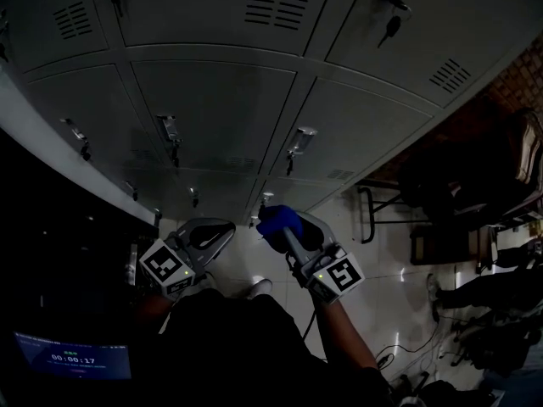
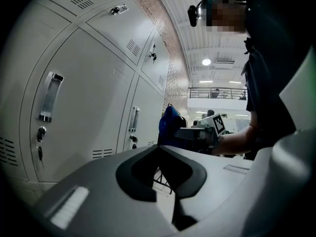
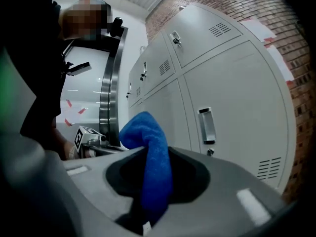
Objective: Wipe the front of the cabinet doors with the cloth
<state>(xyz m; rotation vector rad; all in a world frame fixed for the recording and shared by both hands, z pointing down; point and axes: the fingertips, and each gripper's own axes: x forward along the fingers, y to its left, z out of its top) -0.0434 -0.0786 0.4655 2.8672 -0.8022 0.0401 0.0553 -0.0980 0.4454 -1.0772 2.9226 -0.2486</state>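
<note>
Grey locker-style cabinet doors fill the upper head view, each with a handle and a lock. A blue cloth is bunched in my right gripper, which is shut on it and held low, a little short of the bottom doors. In the right gripper view the cloth stands up between the jaws, with the doors to the right. My left gripper sits beside it on the left, shut and empty. Its own view shows the jaws closed, the doors on the left, and the cloth beyond.
A dark unit stands left of the lockers, with a lit screen below it. A metal-framed bench and dark furniture are at the right. A person's legs show at the far right, on a pale glossy floor.
</note>
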